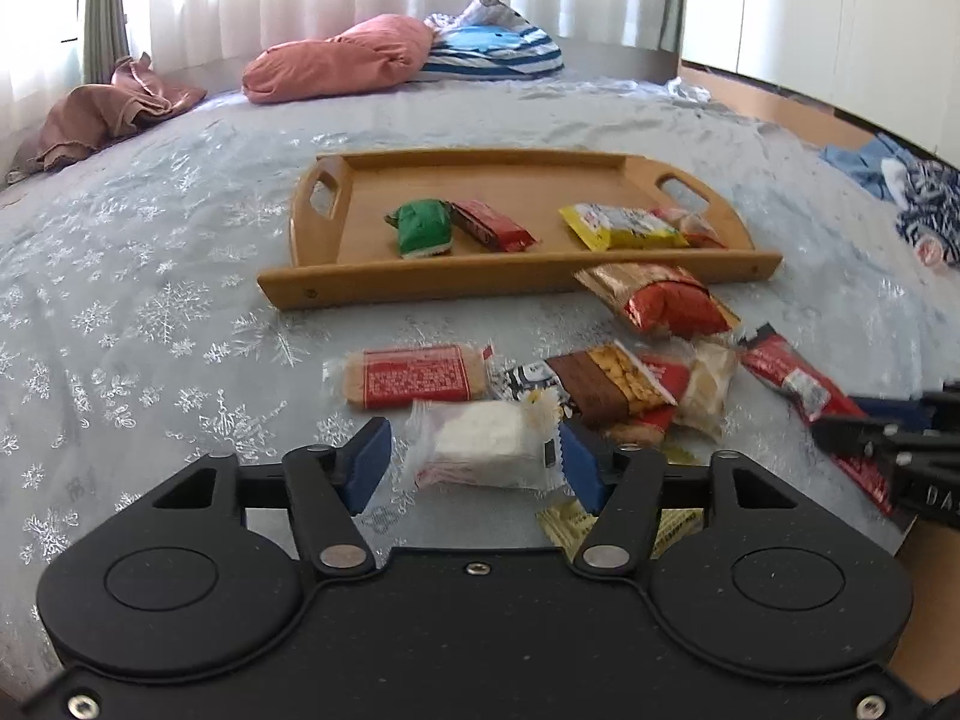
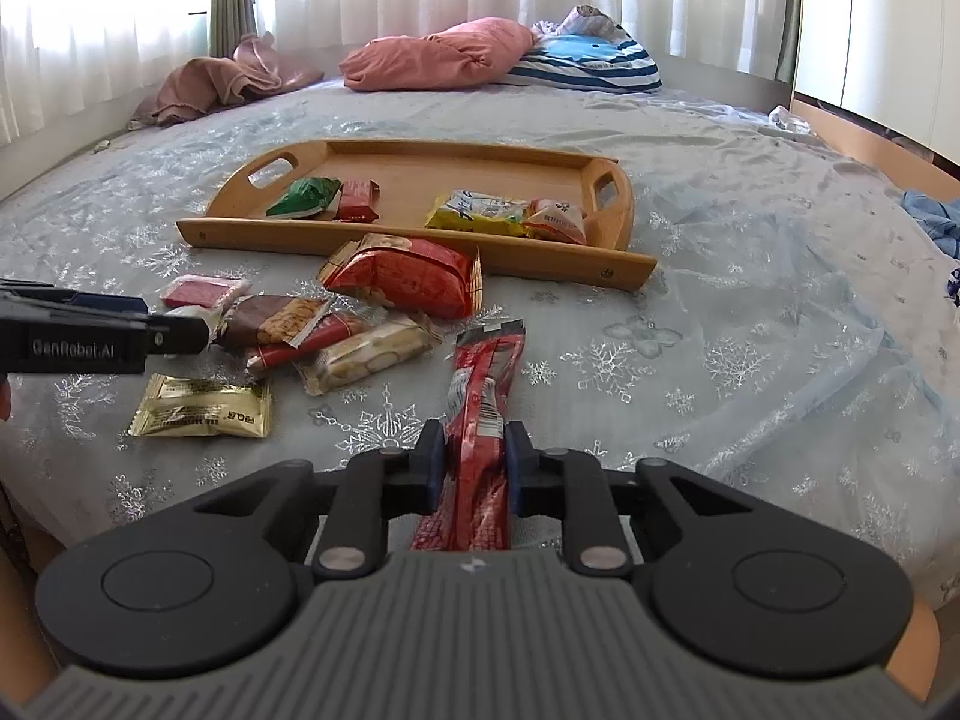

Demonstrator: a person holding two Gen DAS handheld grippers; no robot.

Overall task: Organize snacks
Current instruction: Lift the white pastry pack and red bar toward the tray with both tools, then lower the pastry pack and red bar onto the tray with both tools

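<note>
Gripping red stick pack [image 2: 480, 396], right hand-held gripper [image 2: 474, 462] nr bed's edge, open bedspread [image 2: 750, 312] rt.

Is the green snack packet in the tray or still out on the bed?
In the tray: the green snack packet lies on the wooden tray floor, beside a red packet.

Bed [image 2: 720, 324]: grey-blue cover printed with silver snowflakes.

Lying directly on it:
- wooden tray [image 2: 420, 252] with cut-out handles, mid-bed;
- loose snack heap just in front of the tray: large red-and-gold bag [image 2: 408, 279], red-labelled biscuit pack [image 1: 414, 375], brown peanut bar [image 1: 606, 381], pale wafer pack [image 2: 366, 360], white cake in clear wrap [image 1: 480, 444], gold sachet [image 2: 204, 408], long red stick pack [image 2: 480, 384];
- at the far edge by the curtains: pink pillow [image 2: 444, 57], striped blue pillow [image 2: 588, 63], crumpled brown cloth [image 2: 204, 87].
</note>
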